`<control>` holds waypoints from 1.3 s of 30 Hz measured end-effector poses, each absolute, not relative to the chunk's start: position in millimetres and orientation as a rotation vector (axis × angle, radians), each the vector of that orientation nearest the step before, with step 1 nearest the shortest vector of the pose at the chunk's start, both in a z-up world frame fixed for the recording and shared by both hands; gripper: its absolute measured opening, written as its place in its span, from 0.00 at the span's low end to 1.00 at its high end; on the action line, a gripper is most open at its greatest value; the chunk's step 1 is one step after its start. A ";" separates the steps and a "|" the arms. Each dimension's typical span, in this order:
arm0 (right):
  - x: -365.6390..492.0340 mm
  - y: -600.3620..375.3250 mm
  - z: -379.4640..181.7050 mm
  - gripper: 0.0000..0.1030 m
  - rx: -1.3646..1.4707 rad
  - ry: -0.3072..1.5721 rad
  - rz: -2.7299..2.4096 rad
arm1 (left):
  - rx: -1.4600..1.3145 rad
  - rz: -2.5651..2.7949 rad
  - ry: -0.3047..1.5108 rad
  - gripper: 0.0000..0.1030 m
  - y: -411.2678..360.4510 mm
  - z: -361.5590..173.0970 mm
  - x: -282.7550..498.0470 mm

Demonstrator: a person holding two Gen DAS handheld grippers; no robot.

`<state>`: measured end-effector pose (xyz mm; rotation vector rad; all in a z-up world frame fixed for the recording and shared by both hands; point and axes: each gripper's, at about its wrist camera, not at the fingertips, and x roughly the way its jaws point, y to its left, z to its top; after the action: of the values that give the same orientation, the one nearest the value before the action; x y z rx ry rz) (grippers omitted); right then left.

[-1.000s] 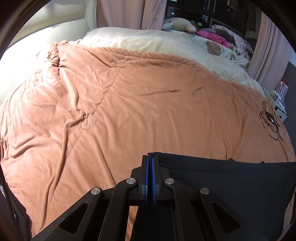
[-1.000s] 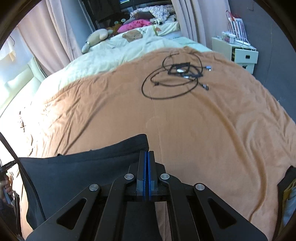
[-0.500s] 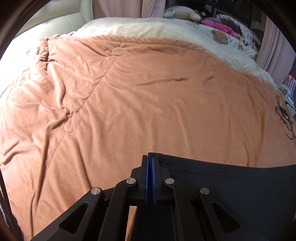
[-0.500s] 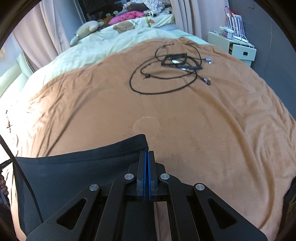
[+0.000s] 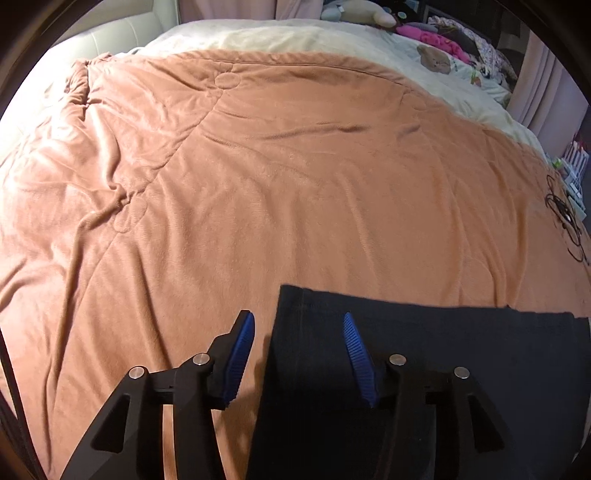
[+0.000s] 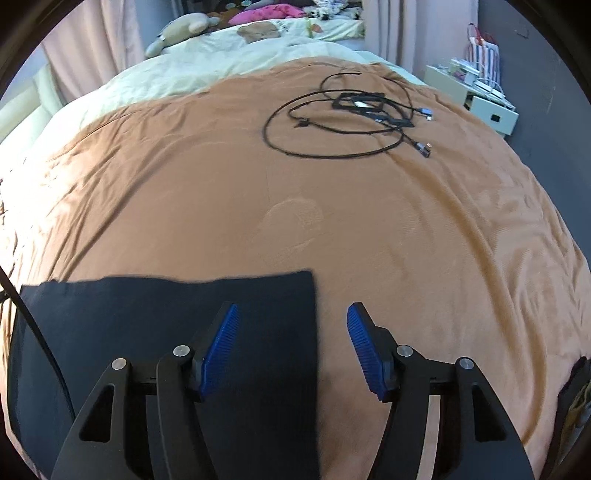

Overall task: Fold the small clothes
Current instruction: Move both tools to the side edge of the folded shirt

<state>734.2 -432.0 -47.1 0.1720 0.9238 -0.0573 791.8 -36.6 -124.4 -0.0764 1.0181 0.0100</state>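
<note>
A black garment (image 5: pixel 424 354) lies flat on the orange-brown blanket (image 5: pixel 295 184) of a bed. It also shows in the right wrist view (image 6: pixel 147 325). My left gripper (image 5: pixel 297 321) is open over the garment's left edge, one blue pad (image 5: pixel 240 354) above the blanket and the other above the cloth. My right gripper (image 6: pixel 291 314) is open over the garment's right edge, its left pad (image 6: pixel 218 347) above the cloth and its right pad above the blanket (image 6: pixel 332 206). Neither holds anything.
A tangle of black cables (image 6: pixel 347 122) with a small device lies on the blanket farther out. A cream sheet (image 5: pixel 332 40), stuffed toys (image 6: pixel 181 33) and clothes lie at the bed's far end. A white bedside cabinet (image 6: pixel 476 99) stands at the right.
Both grippers were shut on the garment's corners and have opened. The garment has dropped flat onto the blanket, farther out on the bed.
</note>
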 end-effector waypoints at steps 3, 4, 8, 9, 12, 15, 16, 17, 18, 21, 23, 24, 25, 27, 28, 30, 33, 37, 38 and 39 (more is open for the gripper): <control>720.5 -426.7 -47.8 0.58 0.126 0.930 -0.069 | -0.092 -0.010 1.024 0.52 -38.5 -117.4 778.6; 715.3 -424.6 -46.9 0.58 0.123 0.932 -0.064 | -0.090 -0.014 1.024 0.52 -39.5 -115.0 773.7; 690.1 -411.8 -44.2 0.58 0.114 0.936 -0.071 | -0.109 -0.043 1.027 0.52 -42.8 -107.8 748.8; 684.5 -409.3 -44.0 0.58 0.118 0.939 -0.065 | -0.120 -0.050 1.028 0.52 -43.5 -106.8 740.5; 664.7 -402.6 -41.9 0.58 0.127 0.946 -0.044 | -0.119 -0.066 1.037 0.52 -47.2 -106.1 720.7; 643.9 -398.2 -40.0 0.58 0.127 0.950 -0.033 | -0.116 -0.077 1.043 0.52 -50.2 -104.8 700.2; 639.2 -397.3 -38.8 0.58 0.129 0.951 -0.031 | -0.114 -0.079 1.043 0.52 -50.7 -104.4 694.3; 630.6 -395.2 -37.2 0.58 0.130 0.951 -0.025 | -0.109 -0.083 1.042 0.52 -51.9 -103.6 685.0; 625.8 -393.5 -36.4 0.58 0.130 0.951 -0.020 | -0.105 -0.085 1.042 0.52 -52.5 -103.6 679.1; 608.8 -386.4 -34.9 0.58 0.126 0.958 -0.004 | -0.094 -0.094 1.050 0.52 -54.8 -105.2 659.3; 596.8 -381.2 -34.3 0.58 0.108 0.960 -0.008 | -0.097 -0.099 1.058 0.52 -56.0 -107.4 647.3; 589.7 -377.7 -34.2 0.58 0.099 0.961 -0.010 | -0.097 -0.099 1.062 0.52 -56.4 -109.3 640.2; 582.5 -374.6 -34.2 0.58 0.094 0.962 -0.016 | -0.097 -0.097 1.066 0.52 -56.6 -111.4 632.9; 571.1 -368.7 -34.1 0.58 0.090 0.962 -0.019 | -0.100 -0.096 1.073 0.52 -56.6 -115.9 621.6; 565.7 -365.7 -34.2 0.58 0.089 0.963 -0.019 | -0.100 -0.096 1.078 0.52 -56.7 -118.5 616.1; 554.1 -360.4 -35.1 0.58 0.089 0.966 -0.018 | -0.093 -0.091 1.093 0.52 -56.6 -125.7 604.3; 540.5 -357.1 -37.9 0.58 0.101 0.977 -0.018 | -0.087 -0.082 1.121 0.52 -56.0 -139.3 587.9; 527.9 -356.3 -46.6 0.58 0.116 1.003 -0.020 | -0.077 -0.078 1.128 0.52 -55.7 -148.7 570.1; 523.2 -356.1 -51.6 0.58 0.123 1.018 -0.019 | -0.070 -0.073 1.133 0.52 -55.3 -149.6 566.2; 520.7 -355.1 -54.2 0.58 0.126 1.024 -0.020 | -0.059 -0.068 1.138 0.52 -55.2 -151.2 562.2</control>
<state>520.7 -355.1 -54.2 0.1257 1.0240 -0.0201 562.2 -55.2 -151.2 -0.0589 1.1384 -0.0684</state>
